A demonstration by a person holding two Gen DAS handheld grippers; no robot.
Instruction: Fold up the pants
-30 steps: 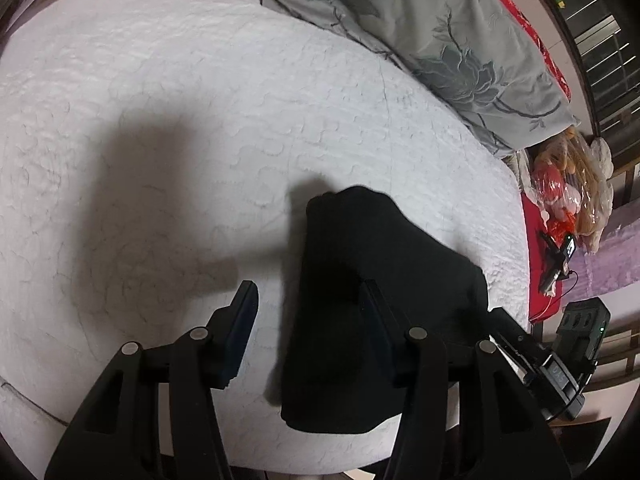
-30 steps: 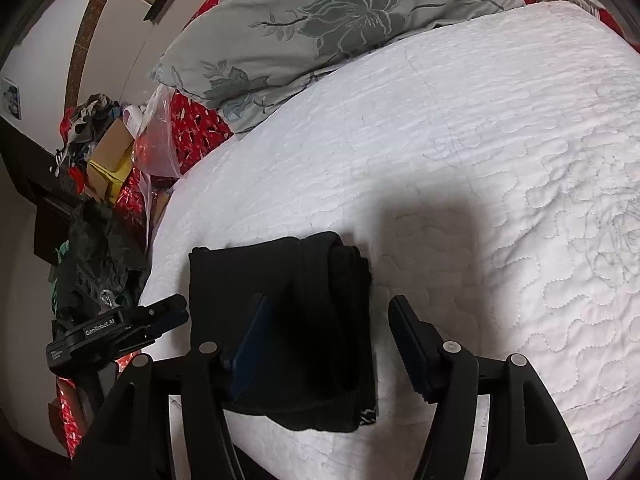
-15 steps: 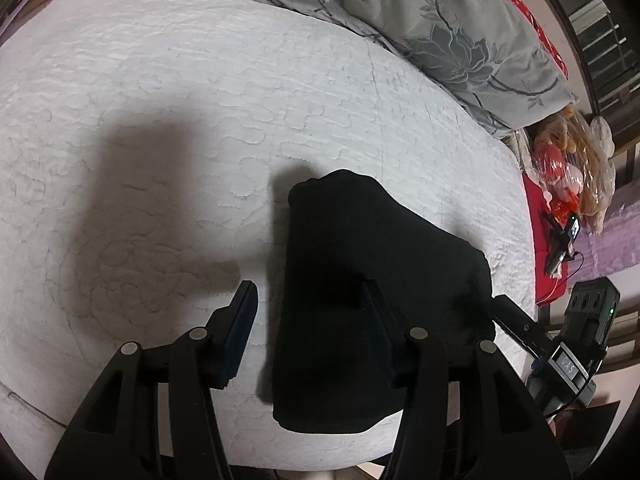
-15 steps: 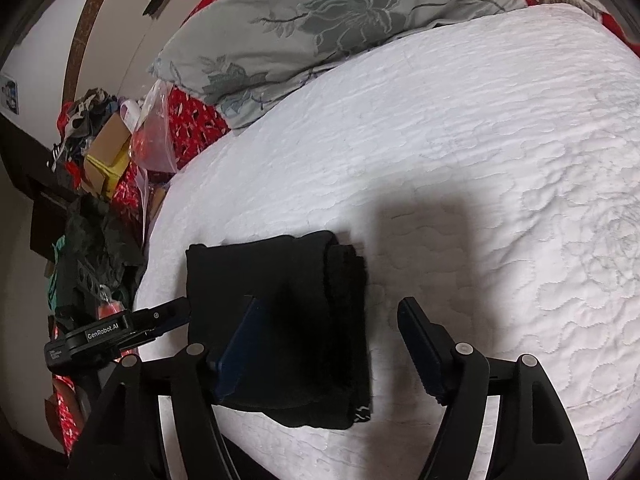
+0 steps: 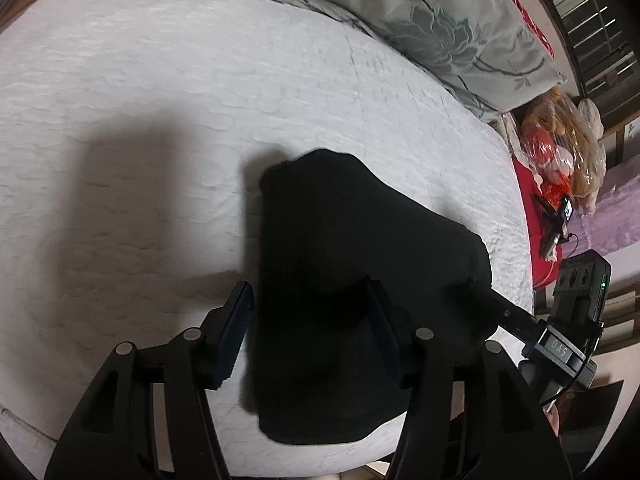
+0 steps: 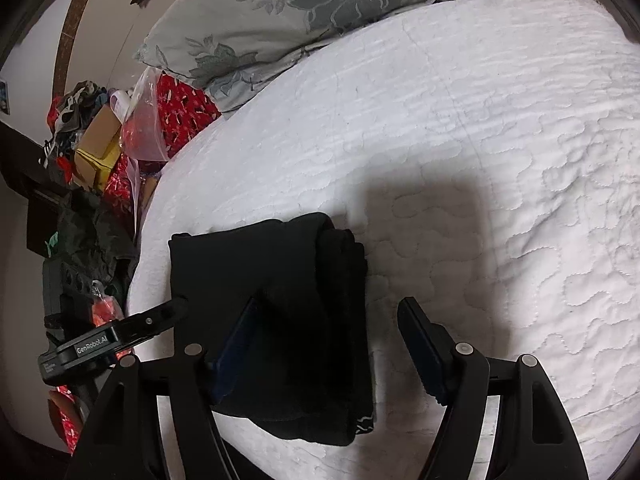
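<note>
— Pants (image 5: pixel 360 280) first: where are they?

— Folded into a thick black bundle on my white quilt (image 5: pixel 160 120), close to the edge nearest me. From my left tongs' camera they fill the middle toward four o'clock; from the right one they sit at about seven o'clock.

— What are your left tongs (image 5: pixel 310 316) doing?

— Their jaws have just been opening. They stand partly apart: one finger hangs over bare quilt just beside the bundle's edge, the other is over the black cloth. I cannot tell if that finger touches it, but nothing is pinched.

— And the right tongs (image 6: pixel 328 324)?

— Wider apart, after opening a bit more too. One finger is over the bundle, the other over the quilt, and the rolled edge lies between them, not squeezed.

— Anything else around?

— A grey flowered pillow (image 6: pixel 320 12) at twelve o'clock.
</note>
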